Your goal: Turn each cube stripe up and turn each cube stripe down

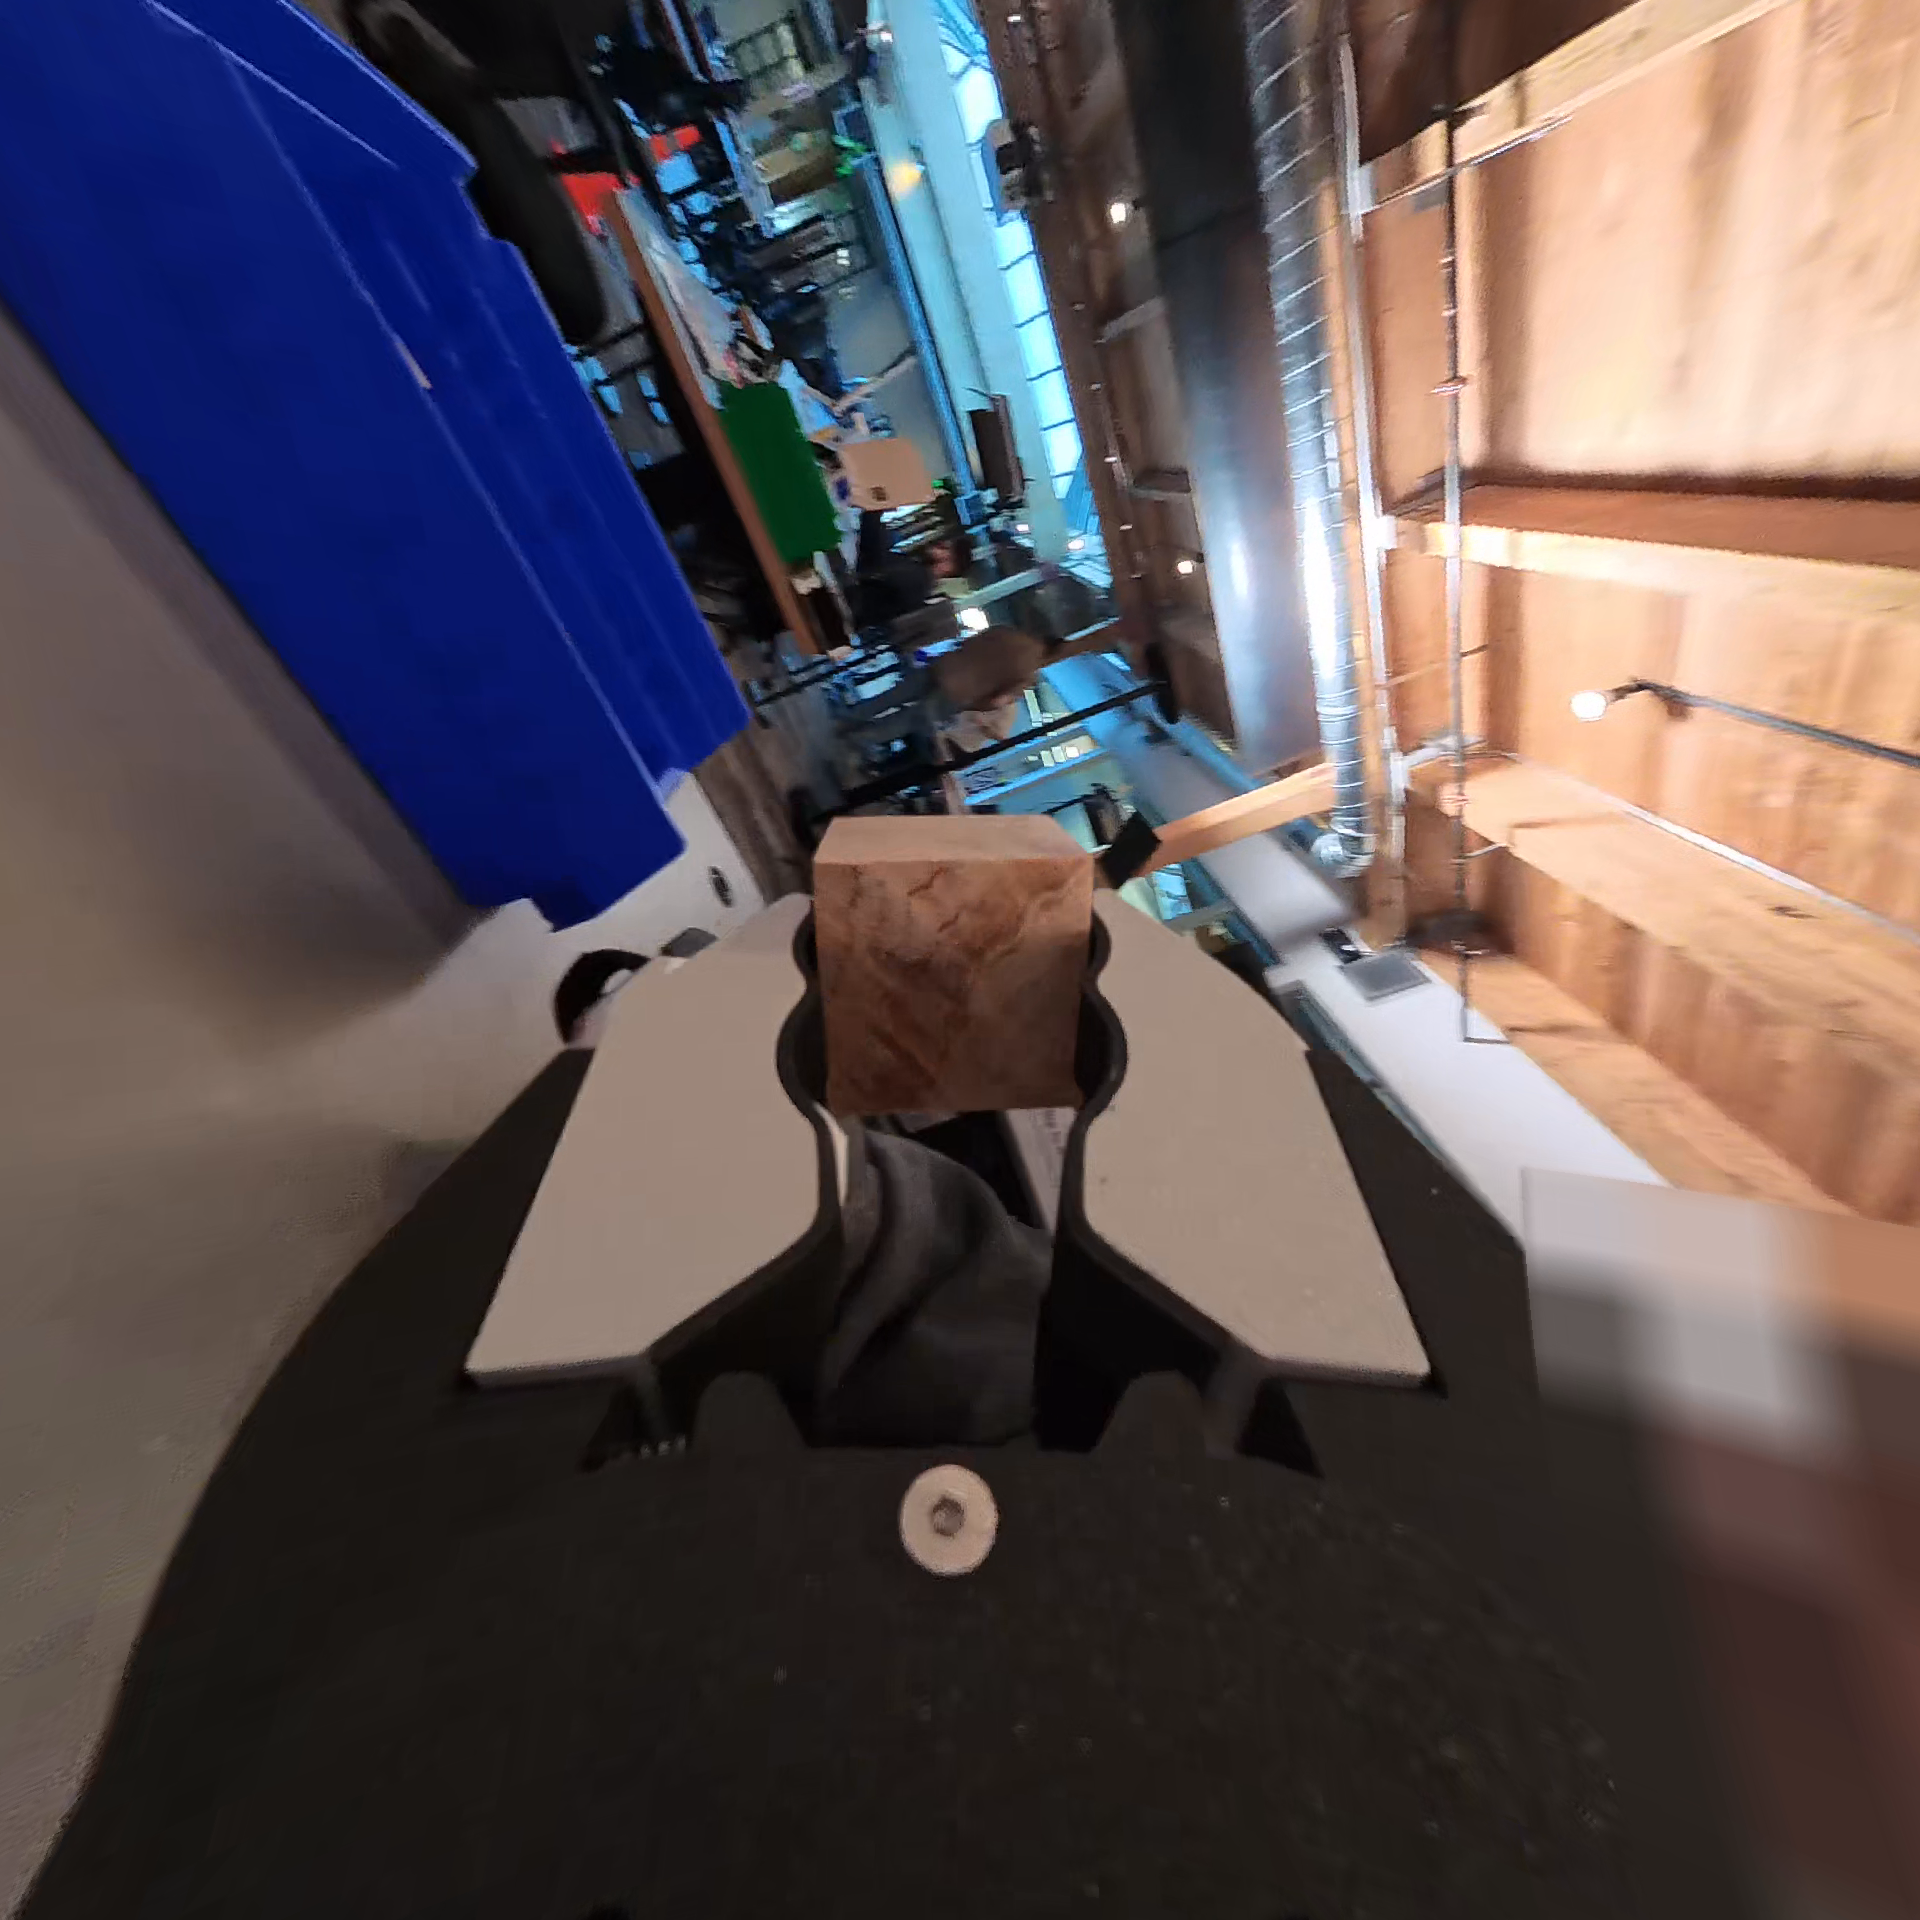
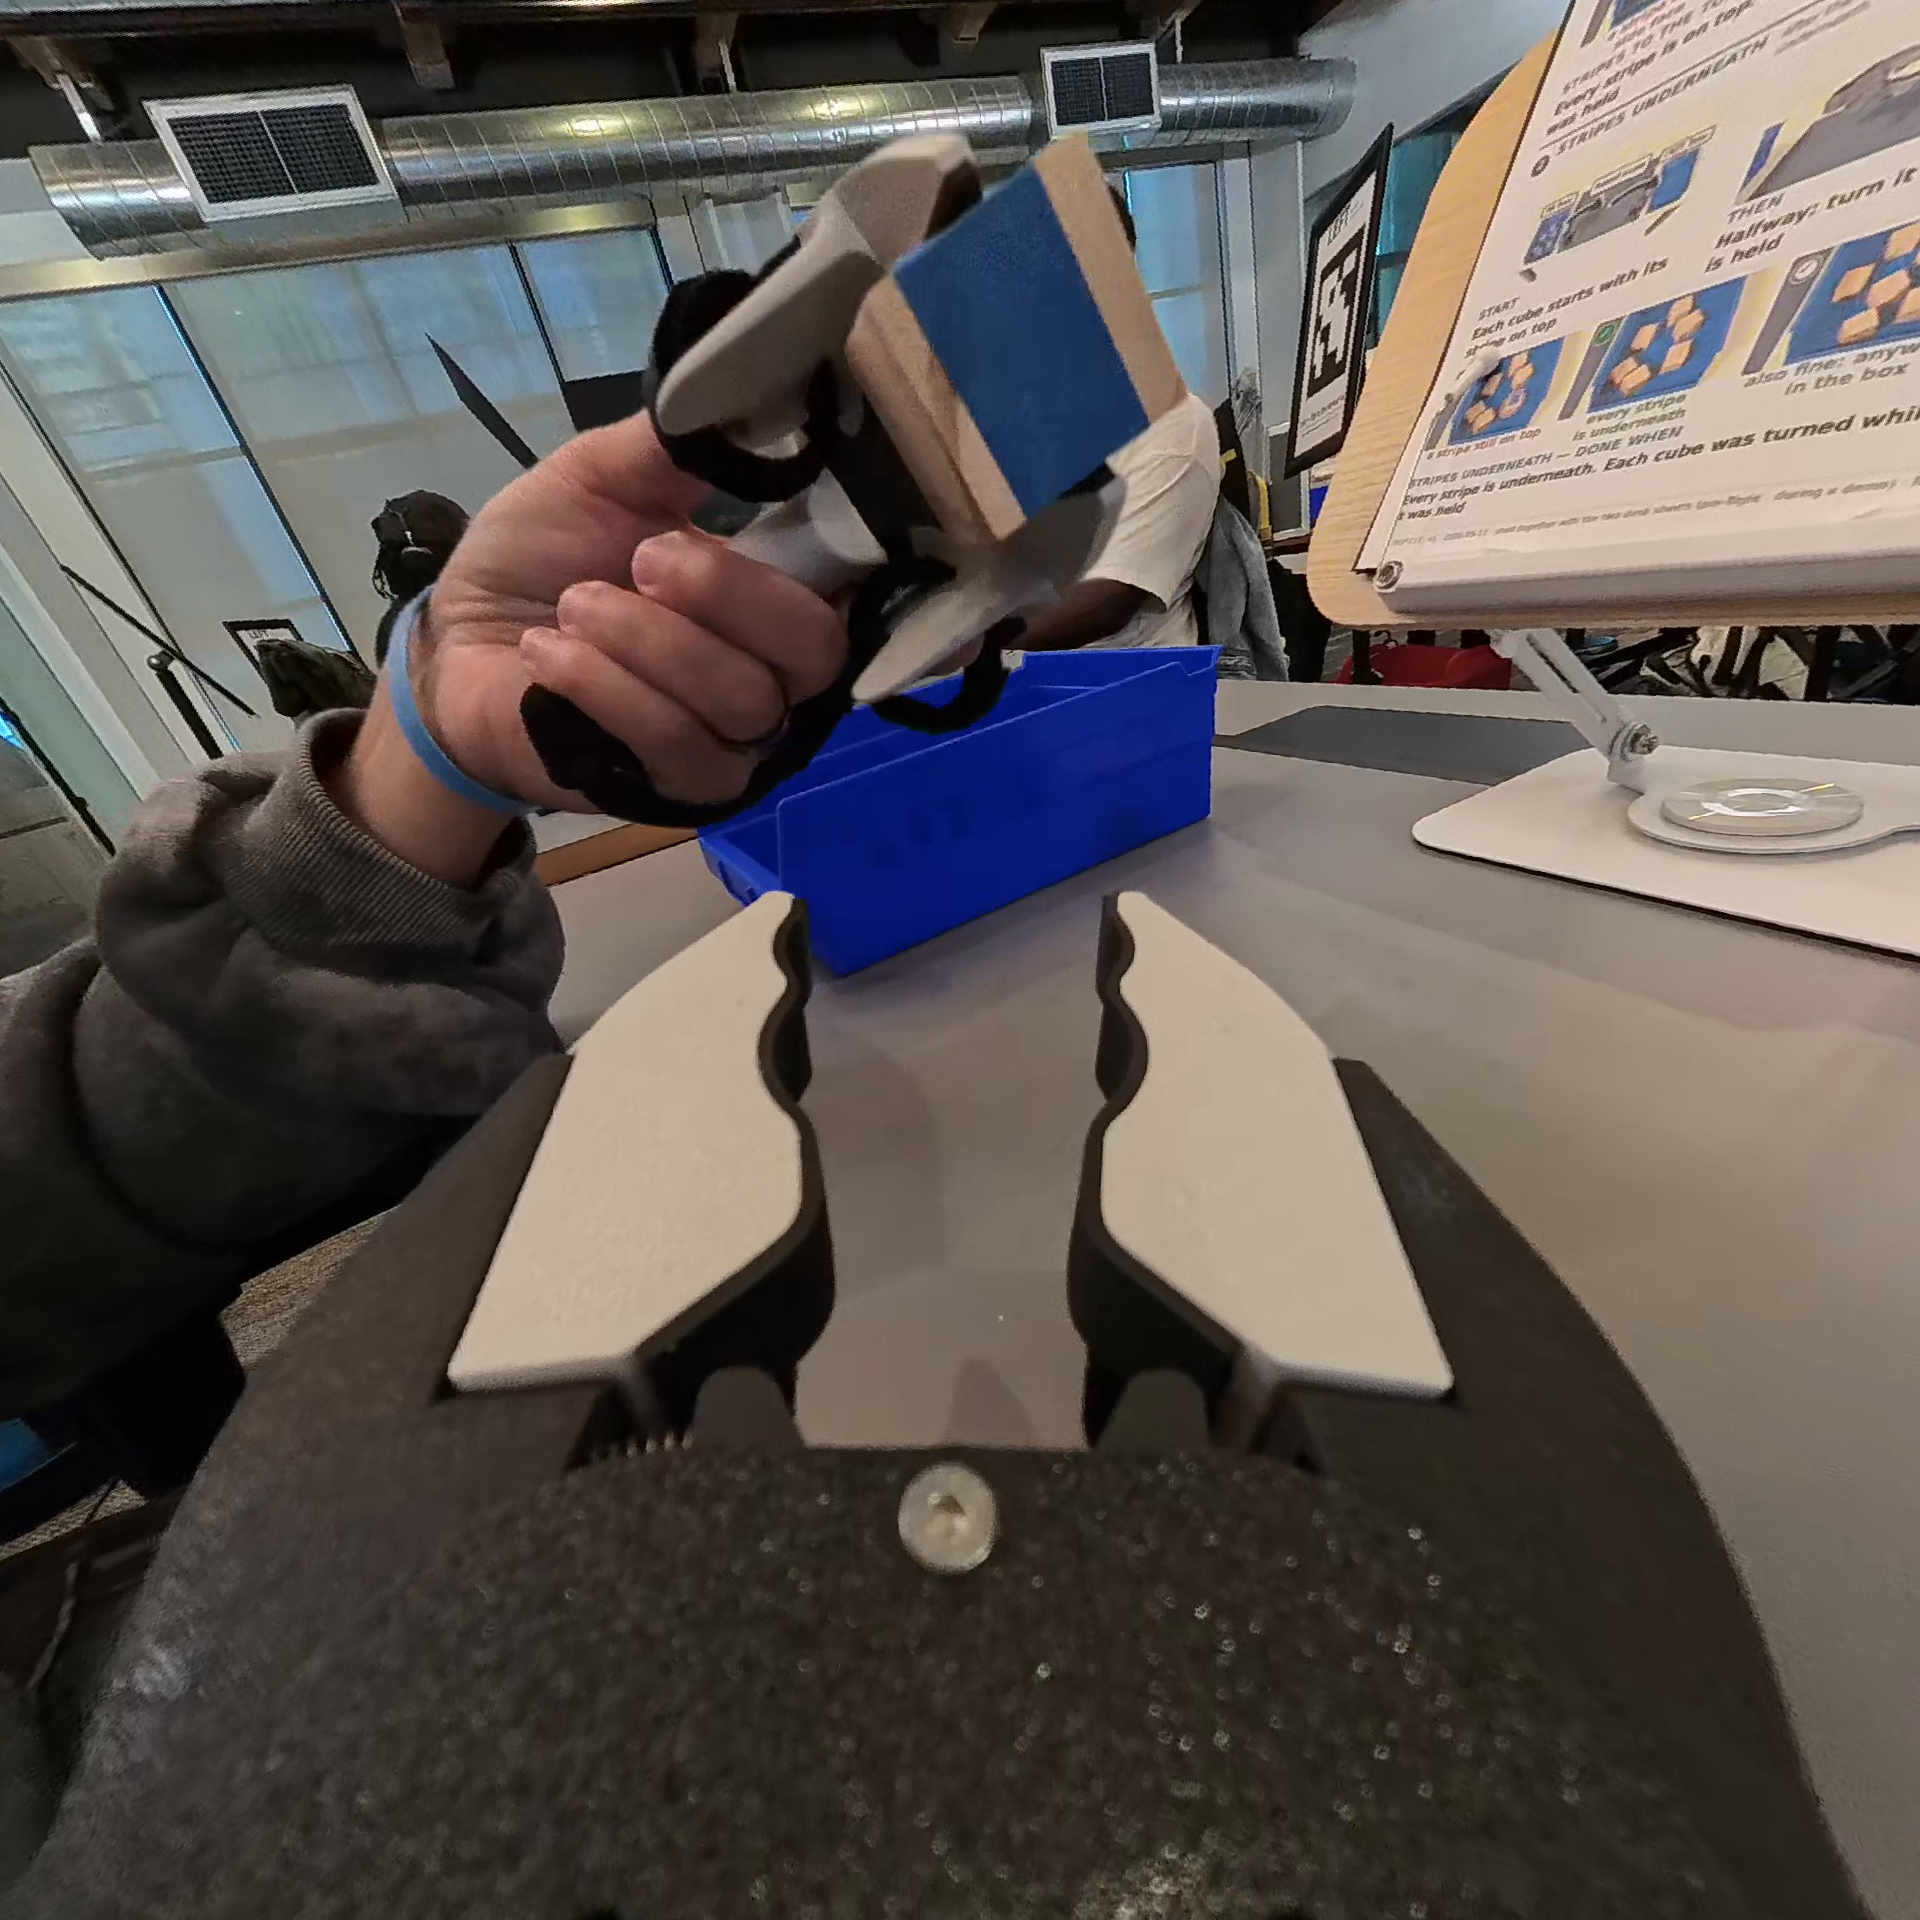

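left tongs (image 1: 951, 997) pinching the blue-striped wooden cube (image 2: 1013, 343) above the blue plastic bin (image 2: 966, 800), right tongs (image 2: 951, 1039) spread empty; looks light, rigid, smooth, so grip opposite bare faces.

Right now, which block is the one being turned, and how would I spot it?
Start at the grey table and find the blue bin near its far edge. Above the bin, a hand holds the left gripper up in the air, its fingers shut on a wooden cube. The cube has a broad blue stripe across one face, now tilted sideways.
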### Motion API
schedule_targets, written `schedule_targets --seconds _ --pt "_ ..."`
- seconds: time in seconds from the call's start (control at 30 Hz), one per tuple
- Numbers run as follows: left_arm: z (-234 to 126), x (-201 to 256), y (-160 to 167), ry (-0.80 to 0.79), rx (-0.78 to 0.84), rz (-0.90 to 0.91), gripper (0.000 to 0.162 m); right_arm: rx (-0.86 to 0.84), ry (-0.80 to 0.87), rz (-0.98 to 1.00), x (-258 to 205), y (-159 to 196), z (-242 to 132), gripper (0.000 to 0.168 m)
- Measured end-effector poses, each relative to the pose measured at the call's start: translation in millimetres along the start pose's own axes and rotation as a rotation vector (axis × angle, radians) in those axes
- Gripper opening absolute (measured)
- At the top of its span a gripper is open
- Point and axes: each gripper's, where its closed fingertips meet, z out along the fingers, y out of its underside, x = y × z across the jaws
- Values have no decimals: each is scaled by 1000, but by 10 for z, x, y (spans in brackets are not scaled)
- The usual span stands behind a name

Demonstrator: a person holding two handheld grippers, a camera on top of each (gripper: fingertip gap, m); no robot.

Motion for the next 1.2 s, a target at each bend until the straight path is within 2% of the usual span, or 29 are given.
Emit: schedule_targets --seconds 0.13,0.23,0.37,0.5,0.6,0.63,0.7,0.73,0.93,1.0,1.07,1.2 --pt "8 42 16 71 -2 -57 43 8 46 -85 85 -98 -63 65" --pt "20 41 44 77 -14 -66 43 -85 53 -241 157 -227 -20 79" --pt "32 43 78 97 -24 -88 43 -128 -1 -340 129 -550 116 80" --pt "-4 11 89 100 -17 -108 43 -80 -44 -361 60 -781 324 78" --pt "-15 0 118 123 -30 -134 44 -118 -60 -424 28 -704 465 75" --pt "-5 -19 144 118 -43 -140 44 -139 -53 -455 38 -663 495 71" --pt "15 -46 153 115 -39 -153 43 -116 -51 -503 15 -658 515 49" --pt "25 -45 161 124 -42 -166 44 -104 -31 -523 40 -669 510 45" --pt "71 -70 208 99 -69 -137 46 -124 -45 -497 63 -646 427 45" --pt "23 -82 122 42 -26 -74 60 -131 -21 -518 92 -673 387 45" --pt "-136 -102 -128 -73 130 56 67 -123 -14 -524 95 -733 340 45" --pt "-640 -107 -546 -483 400 420 74 -98 -14 -513 95 -893 234 45"
